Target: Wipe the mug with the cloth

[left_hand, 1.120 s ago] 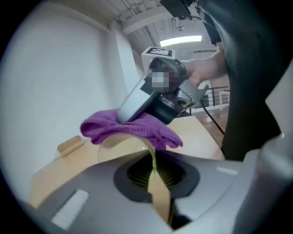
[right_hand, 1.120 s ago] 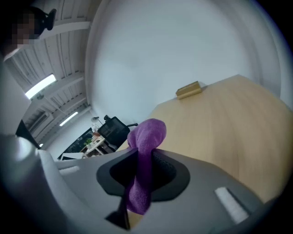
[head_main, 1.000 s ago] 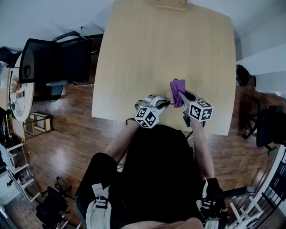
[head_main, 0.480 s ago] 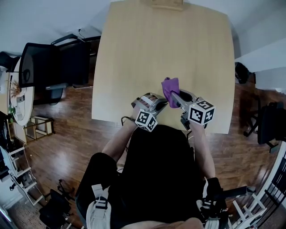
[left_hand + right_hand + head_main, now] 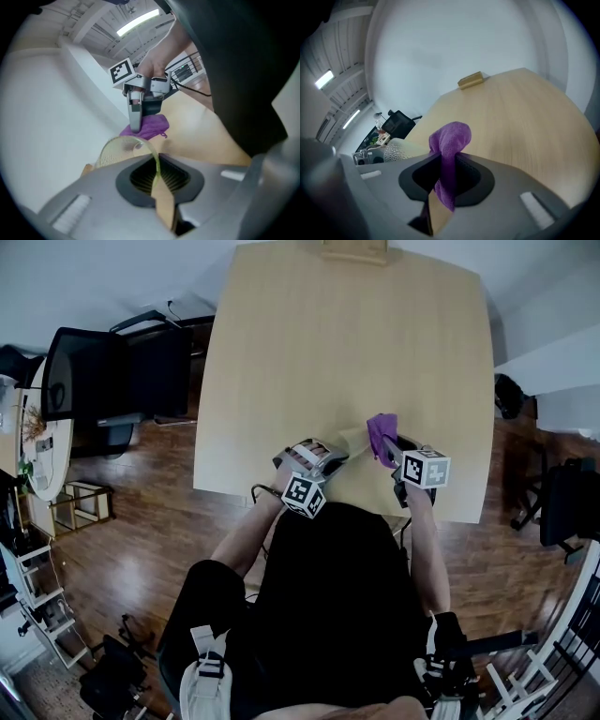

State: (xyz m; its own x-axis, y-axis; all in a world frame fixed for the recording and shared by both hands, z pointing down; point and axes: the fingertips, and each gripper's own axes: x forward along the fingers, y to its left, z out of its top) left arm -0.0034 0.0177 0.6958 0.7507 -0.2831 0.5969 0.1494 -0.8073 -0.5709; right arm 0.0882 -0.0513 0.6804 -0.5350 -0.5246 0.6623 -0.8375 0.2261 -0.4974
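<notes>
A pale yellow mug (image 5: 349,438) is held tilted above the near part of the wooden table (image 5: 347,343). My left gripper (image 5: 330,455) is shut on the mug's thin rim (image 5: 154,159), and the dotted wall of the mug (image 5: 115,151) shows past the jaws. My right gripper (image 5: 390,442) is shut on a purple cloth (image 5: 381,431), which bunches up out of its jaws (image 5: 450,138). The cloth sits just right of the mug, and whether they touch I cannot tell. In the left gripper view the right gripper (image 5: 136,125) faces me with the cloth (image 5: 151,126) under it.
A small wooden block (image 5: 354,250) lies at the table's far edge. A black office chair (image 5: 103,381) stands left of the table, and a round side table (image 5: 39,442) with small items further left. Wood floor surrounds the table, and dark furniture stands at the right (image 5: 567,507).
The right gripper carried the cloth left to the mug half a second ago and has now drawn it back right. The left gripper has shifted slightly, still holding the mug.
</notes>
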